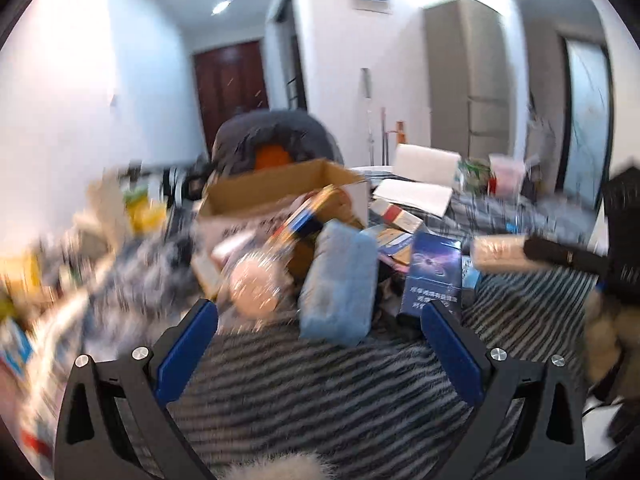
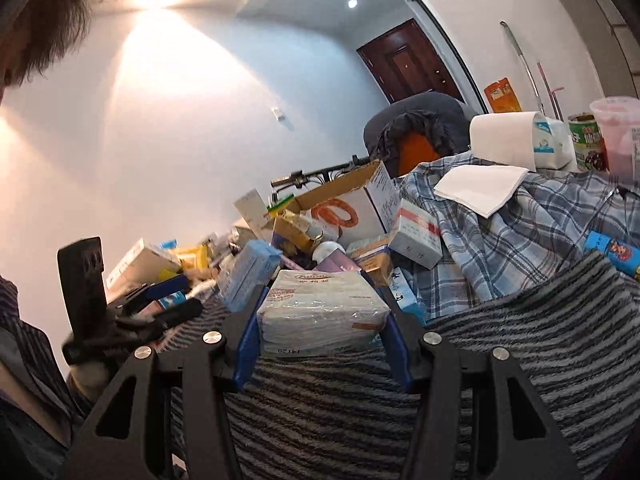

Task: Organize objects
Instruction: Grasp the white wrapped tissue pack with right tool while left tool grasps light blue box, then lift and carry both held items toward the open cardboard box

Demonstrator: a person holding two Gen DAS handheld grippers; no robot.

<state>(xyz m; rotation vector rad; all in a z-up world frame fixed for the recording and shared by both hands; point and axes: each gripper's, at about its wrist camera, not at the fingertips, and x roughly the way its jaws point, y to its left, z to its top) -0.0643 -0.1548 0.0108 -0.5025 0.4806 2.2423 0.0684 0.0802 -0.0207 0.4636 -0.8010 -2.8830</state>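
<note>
My right gripper [image 2: 320, 304] is shut on a plastic-wrapped tissue pack [image 2: 322, 312], held just above a grey striped blanket [image 2: 500, 360]. In the left wrist view, my left gripper [image 1: 320, 312] is open and empty, low over the same striped blanket [image 1: 320, 392]. Just ahead of it a light blue pack [image 1: 340, 280] stands tilted, with a dark blue box [image 1: 434, 276] to its right. The tissue pack [image 1: 500, 254] and the right gripper's finger show at the right of that view. The left wrist view is motion-blurred.
A heap of boxes and packets surrounds an open cardboard box [image 2: 352, 200] [image 1: 280, 192]. A blue plaid shirt [image 2: 520, 240] with a white paper on it lies to the right. A paper roll [image 2: 508, 140], a can and a pink cup [image 2: 620, 136] stand behind.
</note>
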